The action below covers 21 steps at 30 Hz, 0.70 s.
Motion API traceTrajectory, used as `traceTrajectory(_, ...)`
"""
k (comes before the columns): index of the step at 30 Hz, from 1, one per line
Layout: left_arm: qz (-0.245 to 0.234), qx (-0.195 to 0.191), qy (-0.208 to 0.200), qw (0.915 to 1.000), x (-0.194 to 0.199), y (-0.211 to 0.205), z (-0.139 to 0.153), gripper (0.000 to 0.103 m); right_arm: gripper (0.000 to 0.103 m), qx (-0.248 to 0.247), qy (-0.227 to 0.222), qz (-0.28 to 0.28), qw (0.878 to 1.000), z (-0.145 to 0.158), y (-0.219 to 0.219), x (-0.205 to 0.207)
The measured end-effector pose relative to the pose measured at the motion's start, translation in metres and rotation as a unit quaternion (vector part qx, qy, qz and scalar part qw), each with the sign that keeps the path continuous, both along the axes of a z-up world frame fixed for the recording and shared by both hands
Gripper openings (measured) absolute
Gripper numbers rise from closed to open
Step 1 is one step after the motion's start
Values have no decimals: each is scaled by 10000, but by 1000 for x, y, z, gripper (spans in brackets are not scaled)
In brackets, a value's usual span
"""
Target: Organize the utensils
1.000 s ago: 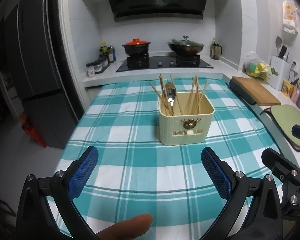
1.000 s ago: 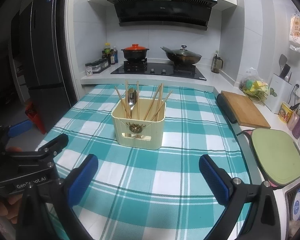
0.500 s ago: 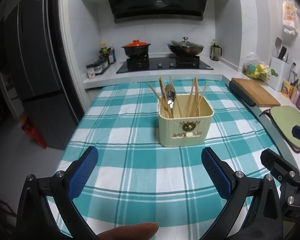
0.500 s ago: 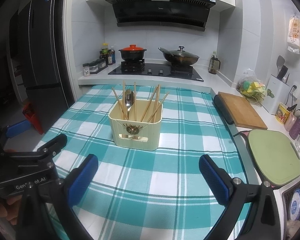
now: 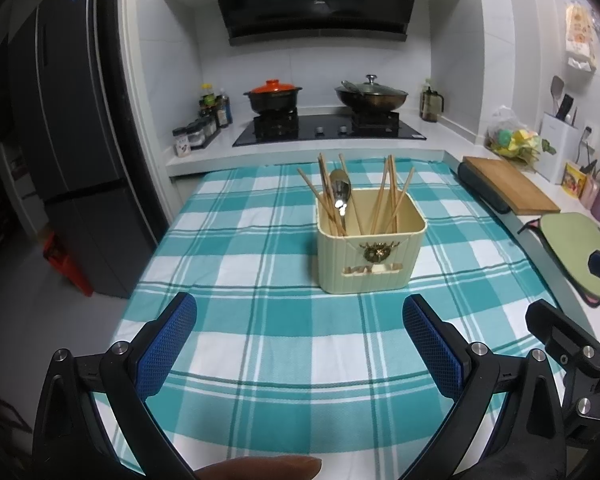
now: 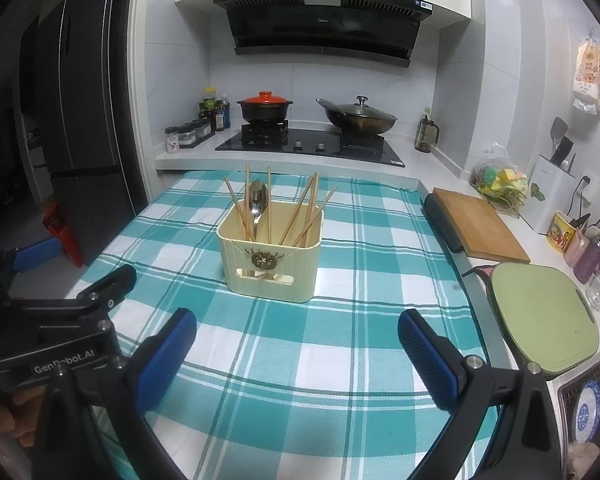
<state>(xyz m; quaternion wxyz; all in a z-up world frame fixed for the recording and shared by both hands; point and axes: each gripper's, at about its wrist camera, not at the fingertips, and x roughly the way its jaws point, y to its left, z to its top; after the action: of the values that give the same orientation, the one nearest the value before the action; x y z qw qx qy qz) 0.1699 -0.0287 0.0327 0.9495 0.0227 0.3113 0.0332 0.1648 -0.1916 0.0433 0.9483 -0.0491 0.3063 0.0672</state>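
Observation:
A cream utensil box (image 5: 370, 258) (image 6: 272, 268) stands upright on the teal checked tablecloth (image 5: 260, 320) (image 6: 340, 340). Several wooden chopsticks (image 5: 392, 196) (image 6: 304, 212) and a metal spoon (image 5: 340, 194) (image 6: 257, 202) stand in it. My left gripper (image 5: 300, 344) is open and empty, well in front of the box. My right gripper (image 6: 298, 356) is open and empty, also in front of the box. The left gripper's body shows at the left of the right wrist view (image 6: 60, 320).
A stove with a red-lidded pot (image 5: 274, 96) and a wok (image 5: 370, 94) stands behind the table. A wooden cutting board (image 6: 480, 222) and a green board (image 6: 544, 312) lie on the right counter. A dark fridge (image 5: 60, 160) stands at the left.
Both grippers have drawn back and up a little from the box, which looks slightly farther away. Both stay open and empty.

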Motion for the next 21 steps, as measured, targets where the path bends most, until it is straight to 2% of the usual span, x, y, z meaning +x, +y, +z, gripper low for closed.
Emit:
traceTrajectory(18, -26, -35, 56, 10000, 1, 0, -3, 103, 102, -30, 21, -38, 10000, 1, -6, -2)
traceTrajectory(21, -23, -140, 71, 9999, 0, 1, -4, 103, 102, -30, 38, -47, 10000, -1, -7, -2)
